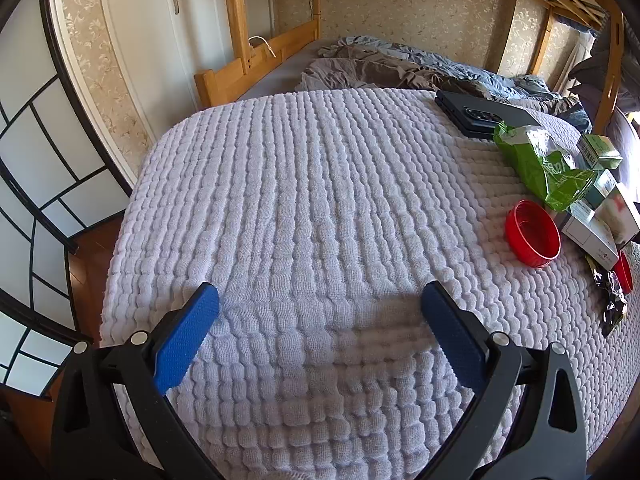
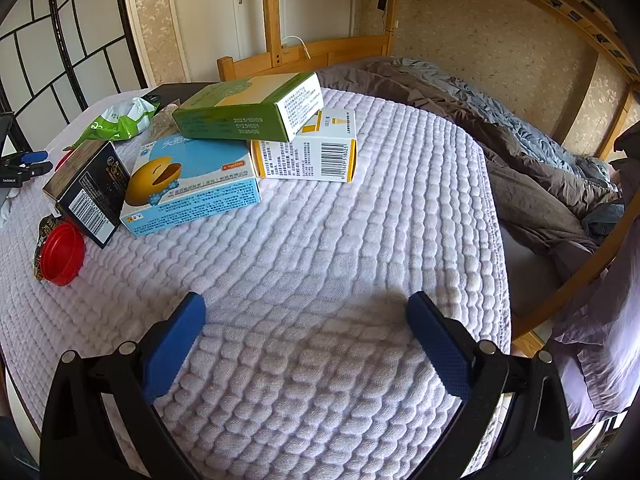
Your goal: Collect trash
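Trash lies on a white quilted cover (image 2: 320, 240). In the right wrist view a green box (image 2: 248, 108) rests on a blue box (image 2: 192, 184) and a white-and-yellow box (image 2: 308, 148). A black box (image 2: 90, 192), a red lid (image 2: 62, 254) and a green wrapper (image 2: 120, 120) lie to the left. My right gripper (image 2: 306, 312) is open and empty, short of the boxes. In the left wrist view a red lid (image 1: 532, 232), the green wrapper (image 1: 544, 164) and boxes (image 1: 596, 224) sit at the right. My left gripper (image 1: 320, 300) is open and empty over bare cover.
A black phone case (image 1: 484, 114) lies at the far edge of the cover. Rumpled brown and grey bedding (image 2: 500, 132) fills the bed behind. A wooden bunk frame (image 2: 304, 52) surrounds it. Sliding panels (image 1: 36, 160) stand at the left.
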